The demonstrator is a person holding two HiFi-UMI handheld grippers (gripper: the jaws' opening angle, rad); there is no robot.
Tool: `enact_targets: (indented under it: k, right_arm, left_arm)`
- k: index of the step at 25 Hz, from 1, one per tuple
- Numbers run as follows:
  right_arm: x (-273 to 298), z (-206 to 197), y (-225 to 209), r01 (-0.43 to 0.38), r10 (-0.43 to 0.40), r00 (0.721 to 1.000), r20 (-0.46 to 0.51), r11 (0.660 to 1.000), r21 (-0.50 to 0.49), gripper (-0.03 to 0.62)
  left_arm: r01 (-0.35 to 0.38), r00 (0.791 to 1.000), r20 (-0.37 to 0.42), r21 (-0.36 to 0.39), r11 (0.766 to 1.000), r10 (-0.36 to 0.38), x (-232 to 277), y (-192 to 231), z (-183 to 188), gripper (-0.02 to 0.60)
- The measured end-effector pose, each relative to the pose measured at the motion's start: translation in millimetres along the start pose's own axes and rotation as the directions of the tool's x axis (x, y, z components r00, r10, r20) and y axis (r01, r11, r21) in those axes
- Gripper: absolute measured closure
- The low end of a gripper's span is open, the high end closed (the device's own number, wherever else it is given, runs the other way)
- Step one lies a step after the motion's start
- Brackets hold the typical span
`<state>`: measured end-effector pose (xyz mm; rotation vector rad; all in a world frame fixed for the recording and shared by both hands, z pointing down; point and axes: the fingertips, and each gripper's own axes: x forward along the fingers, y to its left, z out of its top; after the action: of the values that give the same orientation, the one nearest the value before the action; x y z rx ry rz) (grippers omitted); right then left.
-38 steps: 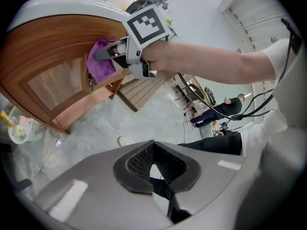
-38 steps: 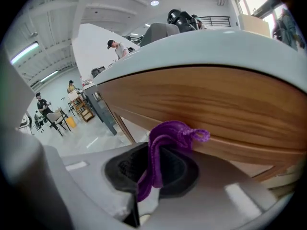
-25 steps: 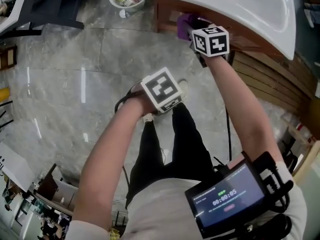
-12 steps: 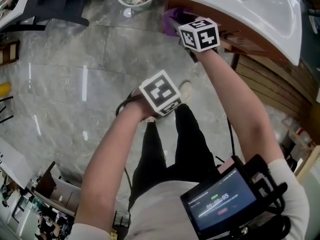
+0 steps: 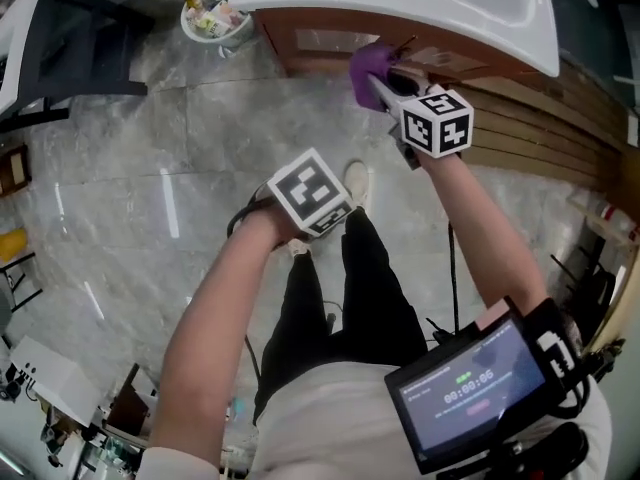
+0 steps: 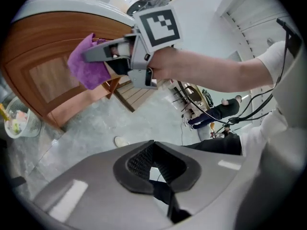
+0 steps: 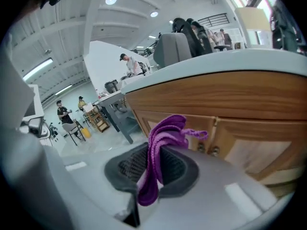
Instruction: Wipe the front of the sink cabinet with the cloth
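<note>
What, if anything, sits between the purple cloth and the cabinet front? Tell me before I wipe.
Nothing visible does. The right claw is shut on the cloth, whose bunched end faces the wooden cabinet front directly, just under the sink. Whether they already touch is unclear.

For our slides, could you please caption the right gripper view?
Right gripper shut on a purple cloth, facing the wooden sink cabinet front.

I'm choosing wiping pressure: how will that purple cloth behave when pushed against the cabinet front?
Probably floppy: the cloth droops in folds from the right claw, so it should crumple rather than push flat. Likely light, since a thin pinch holds it.
</note>
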<state>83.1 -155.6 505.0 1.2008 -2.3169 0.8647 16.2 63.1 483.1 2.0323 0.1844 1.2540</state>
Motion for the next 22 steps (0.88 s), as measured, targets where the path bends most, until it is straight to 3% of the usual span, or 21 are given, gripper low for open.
enact_targets:
  k: [6,13,17,22]
  right_arm:
    - [-117.8,-50.9,-120.2,0.232,-0.231,0.973,-0.019,0.971,0.064,0.539]
    - [-200.0,-97.5,-266.5,0.468,-0.458,0.881,-0.116,0.88,0.082,0.539]
    - [-189.6,-102.6,-304.7,0.498,-0.485,0.861,-0.152,0.865,0.066,0.539]
    - [-153.8,-88.8,-310.9,0.464,-0.452,0.878,-0.156,0.885,0.047,0.539]
  left_arm:
    - [0.038,0.998,-0.055,0.091,0.995,-0.033,24.6,-21.7,36.8,0.575]
    - [0.06,0.996,-0.065,0.109,0.992,-0.053,57.2,-24.0,83.1,0.574]
    - [0.061,0.996,-0.077,0.121,0.991,-0.052,70.9,-17.8,95.6,0.575]
    - [0.066,0.996,-0.061,0.105,0.992,-0.06,75.7,-7.4,109.2,0.574]
